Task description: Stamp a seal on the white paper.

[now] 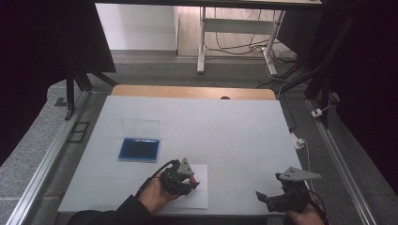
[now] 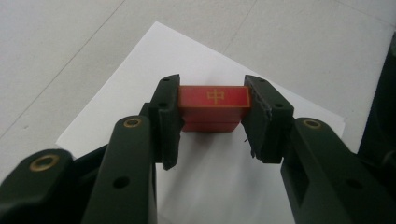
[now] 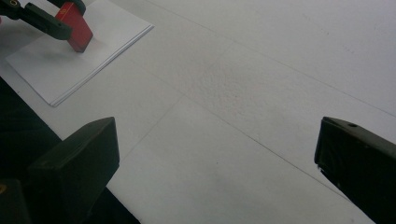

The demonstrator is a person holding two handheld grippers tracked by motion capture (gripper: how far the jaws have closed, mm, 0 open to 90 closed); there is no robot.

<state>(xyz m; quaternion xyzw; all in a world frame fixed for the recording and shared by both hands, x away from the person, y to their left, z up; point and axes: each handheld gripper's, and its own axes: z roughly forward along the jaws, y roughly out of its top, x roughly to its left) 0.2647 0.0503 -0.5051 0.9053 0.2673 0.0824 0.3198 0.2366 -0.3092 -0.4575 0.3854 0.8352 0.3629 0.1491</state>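
Over white paper (image 2: pixel 215 186), left tongs (image 2: pixel 214 109) clamp red stamp (image 2: pixel 214 106) marked "中"; right tongs (image 3: pixel 215 154) wide open, holding nothing.

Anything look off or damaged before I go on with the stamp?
One small thing: the left gripper is shut on the red stamp over the paper, and the inner edge of one pad looks chipped and frayed. The ink pad sits open with its lid up. Nothing is spilled or askew. The right gripper is open.

Black two-jaw left gripper (image 1: pixel 187 180) – brass-ringed screw holes, grey three-cornered plate, dark sleeve (image 1: pixel 108 215)
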